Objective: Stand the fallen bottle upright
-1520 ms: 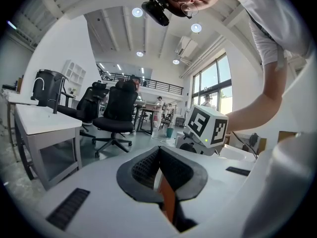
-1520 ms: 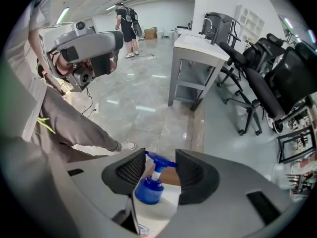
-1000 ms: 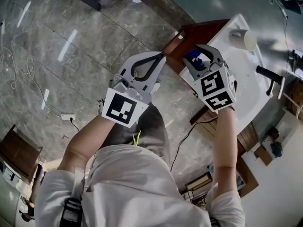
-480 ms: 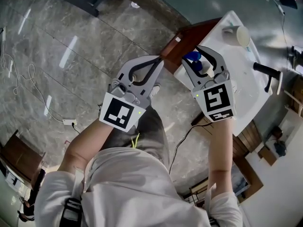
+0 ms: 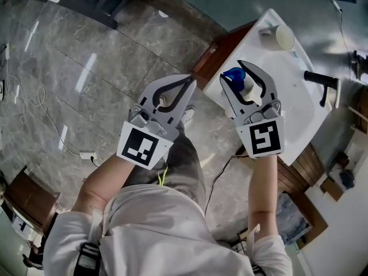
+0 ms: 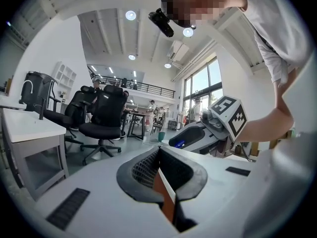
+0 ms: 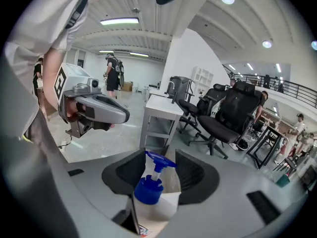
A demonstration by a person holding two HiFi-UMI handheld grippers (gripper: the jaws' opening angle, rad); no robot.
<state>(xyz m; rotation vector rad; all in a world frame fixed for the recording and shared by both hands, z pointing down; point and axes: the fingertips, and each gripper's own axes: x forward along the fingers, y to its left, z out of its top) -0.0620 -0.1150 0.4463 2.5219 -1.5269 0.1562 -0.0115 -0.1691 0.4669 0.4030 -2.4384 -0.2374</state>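
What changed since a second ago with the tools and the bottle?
The right tool, gripping the blue-capped bottle, tilted and lifted it above the white table. The left tool drifted a little, shut and empty as before. The cup stayed put.

White cup (image 5: 281,37) on table (image 5: 300,111); office chairs (image 6: 103,117).

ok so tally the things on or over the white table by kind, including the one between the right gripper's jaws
pump bottle: 1
white cup: 1
black tool, kind unclear: 1
total: 3
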